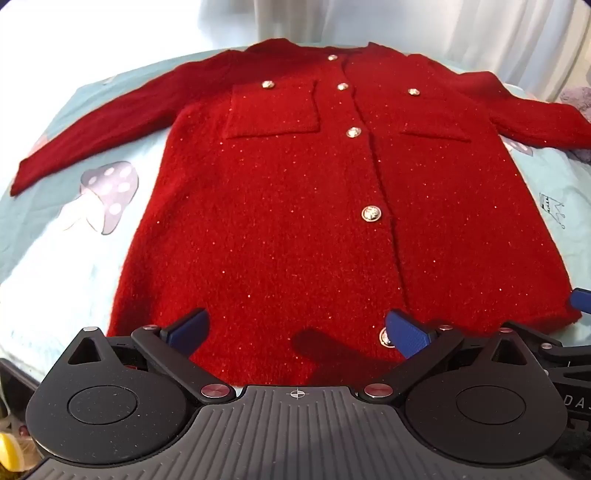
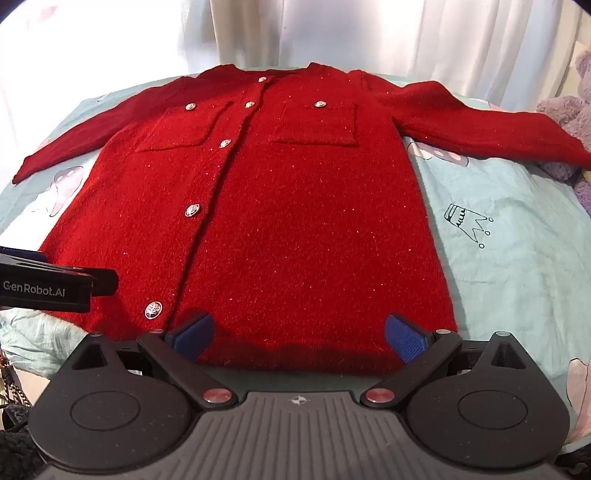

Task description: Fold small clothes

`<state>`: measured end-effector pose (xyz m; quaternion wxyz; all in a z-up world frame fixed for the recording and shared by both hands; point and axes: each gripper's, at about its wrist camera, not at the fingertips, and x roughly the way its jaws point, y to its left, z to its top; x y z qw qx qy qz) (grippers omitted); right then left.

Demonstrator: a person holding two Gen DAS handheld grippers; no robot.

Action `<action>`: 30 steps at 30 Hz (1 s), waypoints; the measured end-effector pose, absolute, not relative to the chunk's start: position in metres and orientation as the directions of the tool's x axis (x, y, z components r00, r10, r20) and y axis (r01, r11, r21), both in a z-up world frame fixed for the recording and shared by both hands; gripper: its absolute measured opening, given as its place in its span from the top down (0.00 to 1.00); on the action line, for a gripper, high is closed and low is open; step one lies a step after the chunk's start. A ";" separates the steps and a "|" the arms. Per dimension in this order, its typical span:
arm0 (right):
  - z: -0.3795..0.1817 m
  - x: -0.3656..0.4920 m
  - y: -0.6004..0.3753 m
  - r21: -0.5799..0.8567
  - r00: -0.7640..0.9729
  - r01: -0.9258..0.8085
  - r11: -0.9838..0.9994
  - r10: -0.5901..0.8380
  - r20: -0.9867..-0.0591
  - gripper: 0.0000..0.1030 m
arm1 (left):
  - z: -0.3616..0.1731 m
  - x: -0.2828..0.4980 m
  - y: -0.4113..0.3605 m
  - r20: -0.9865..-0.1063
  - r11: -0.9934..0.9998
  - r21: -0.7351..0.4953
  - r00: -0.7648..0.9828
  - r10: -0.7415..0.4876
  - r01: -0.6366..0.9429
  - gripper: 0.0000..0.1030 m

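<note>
Cardigan, red and buttoned, lies flat on the sheet ahead of both grippers, sleeves spread, its hem between each pair of fingers. I see my left gripper and right gripper spread wide, holding nothing. "GenRobot.AI" reads on the left unit's side.

Mushroom-print bedsheet, white curtain, purple plush.

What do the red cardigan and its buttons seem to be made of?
The red cardigan looks like fuzzy knitted wool or a wool blend, matte, with tiny glittering specks, perhaps metallic thread. Its buttons look like shiny silver-toned metal with an embossed pattern, though they could be plated plastic.
</note>
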<state>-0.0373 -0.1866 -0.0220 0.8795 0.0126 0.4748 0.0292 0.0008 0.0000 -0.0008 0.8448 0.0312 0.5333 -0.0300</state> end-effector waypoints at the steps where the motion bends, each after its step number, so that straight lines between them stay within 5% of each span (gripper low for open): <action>1: -0.022 -0.037 -0.187 0.051 0.546 -0.039 0.998 0.064 -0.835 0.04 | -0.001 0.001 0.000 -0.905 0.996 0.018 0.426 -0.021 0.088 0.00; 30: -0.020 -0.038 -0.187 0.044 0.554 -0.028 0.999 0.053 -0.831 0.04 | -0.001 0.001 0.005 -0.899 0.997 0.018 0.437 -0.015 0.071 0.00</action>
